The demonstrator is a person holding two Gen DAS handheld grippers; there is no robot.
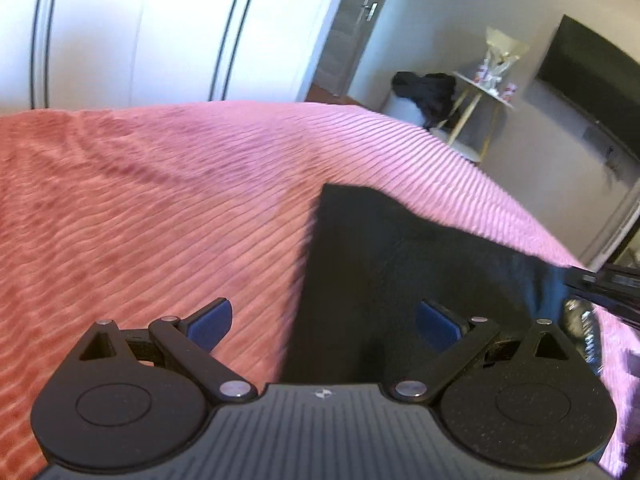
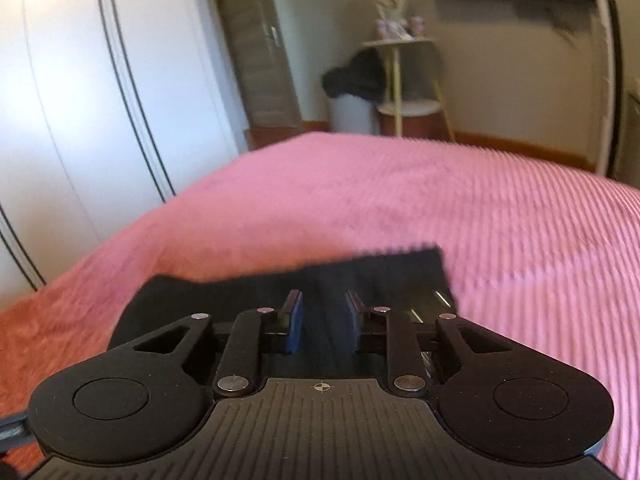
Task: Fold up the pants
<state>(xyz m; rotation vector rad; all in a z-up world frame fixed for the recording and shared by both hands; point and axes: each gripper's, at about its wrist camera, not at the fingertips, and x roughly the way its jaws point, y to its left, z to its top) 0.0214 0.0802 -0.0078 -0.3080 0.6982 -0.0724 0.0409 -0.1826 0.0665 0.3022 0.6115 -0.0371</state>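
Note:
The black pants [image 1: 400,264] lie flat on the pink ribbed bedspread [image 1: 160,200], with one square corner pointing away from me. My left gripper [image 1: 324,326] is wide open and empty, hovering over the pants' left edge. In the right wrist view the pants [image 2: 360,280] lie just ahead, their ribbed edge farthest from me. My right gripper [image 2: 323,322] is partly open above the pants, its blue pads [image 2: 295,320] a narrow gap apart, with no cloth between them. The right gripper's body also shows in the left wrist view [image 1: 608,284] at the right edge.
White wardrobe doors [image 2: 80,100] stand left of the bed. Beyond the bed's far edge are a small round side table [image 2: 400,80] with a bouquet, a white bin draped with dark cloth [image 2: 352,80], a door and a wall-mounted TV [image 1: 592,80].

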